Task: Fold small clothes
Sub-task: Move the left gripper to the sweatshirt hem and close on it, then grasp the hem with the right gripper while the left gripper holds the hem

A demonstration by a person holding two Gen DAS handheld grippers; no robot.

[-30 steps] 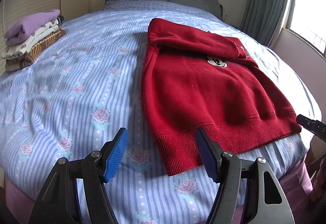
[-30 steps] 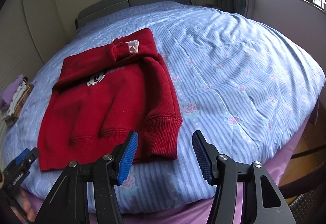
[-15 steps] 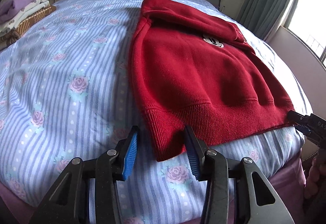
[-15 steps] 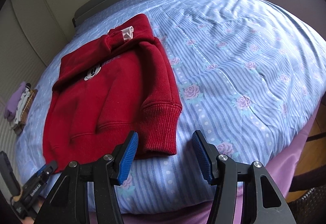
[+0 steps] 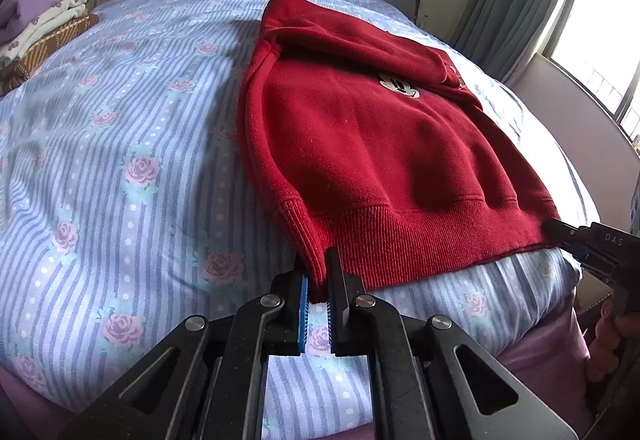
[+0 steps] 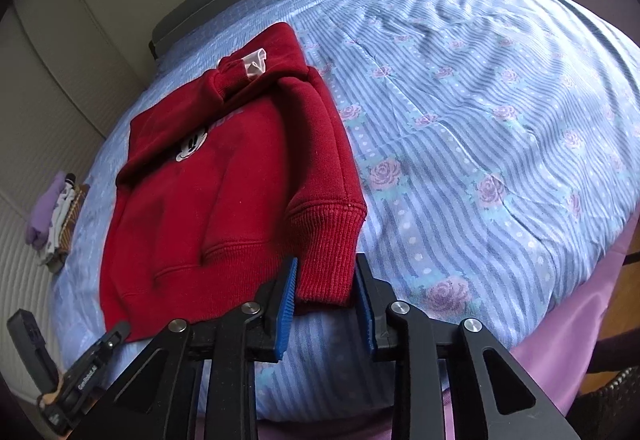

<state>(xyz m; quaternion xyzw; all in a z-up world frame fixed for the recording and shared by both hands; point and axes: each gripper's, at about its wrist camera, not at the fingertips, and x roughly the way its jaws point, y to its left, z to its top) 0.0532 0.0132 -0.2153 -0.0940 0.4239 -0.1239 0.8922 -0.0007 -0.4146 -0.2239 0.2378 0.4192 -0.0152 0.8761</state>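
Presently, the red knitted children's sweatshirt with a cartoon-mouse patch [image 5: 384,143] lies flat on the blue striped bedsheet printed with roses [image 5: 120,143], ribbed hem towards the near edge of the bed, sleeves already turned in over the body.

Left gripper [image 5: 318,292]: clenched on the near-left corner of the ribbed hem; the red fabric is pinched between its blue pads.

Right gripper [image 6: 325,294]: jaws closing around the near-right corner, where a ribbed cuff overlies the hem. The fabric sits between the pads, and both pads appear to bear on it.

Judgement: the step in hand is securing both hem corners ahead of folding the lower half towards the collar. To do it well, both grips should catch every layer, the cuff included on the right, or the sleeve is likely to slip out on lifting. Raise both corners together and evenly, keeping the hem taut between them, then carry it to the far end and lay it square with the shoulders. Uneven lift would probably skew the fold.

A stack of folded clothes, purple on top, [image 5: 44,15] sits at the far left of the bed, well apart.
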